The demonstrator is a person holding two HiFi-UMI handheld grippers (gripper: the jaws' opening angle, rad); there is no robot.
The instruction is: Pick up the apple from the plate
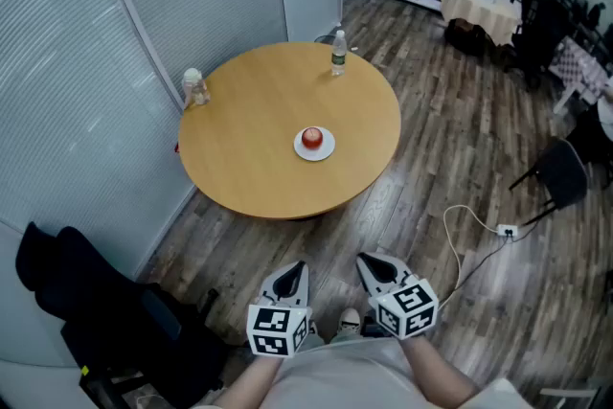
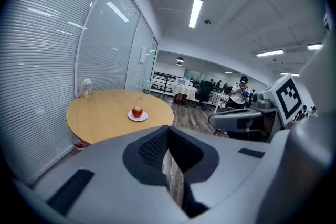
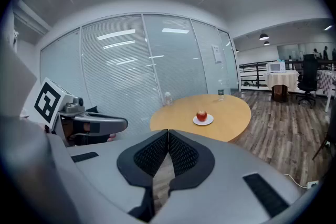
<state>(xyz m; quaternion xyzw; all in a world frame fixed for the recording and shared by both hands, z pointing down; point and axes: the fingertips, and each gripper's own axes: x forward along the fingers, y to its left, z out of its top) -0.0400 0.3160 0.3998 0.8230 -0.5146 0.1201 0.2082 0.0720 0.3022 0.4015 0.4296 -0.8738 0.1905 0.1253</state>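
Fingers of the left gripper are pressed together with nothing between them. Those of the right gripper meet tip to tip as well, also empty. Both grippers hang low, close to the person's body, side by side and just apart, each tipped a little downward.

Well ahead of the fingertips, past a stretch of wooden floor and beyond the near edge of the round table, the apple sits on its white plate. It is more or less straight out from both pairs of fingers and nowhere near either. Farther off, on the table's far edge, stands a clear bottle. At the far left edge there is what may be a small jar, though from here it is too small to be sure.

As I judge it, none of the task is done. The person has yet to close the distance to the table, part one pair of fingers, bring them around the apple, clamp and lift it clear of the plate.
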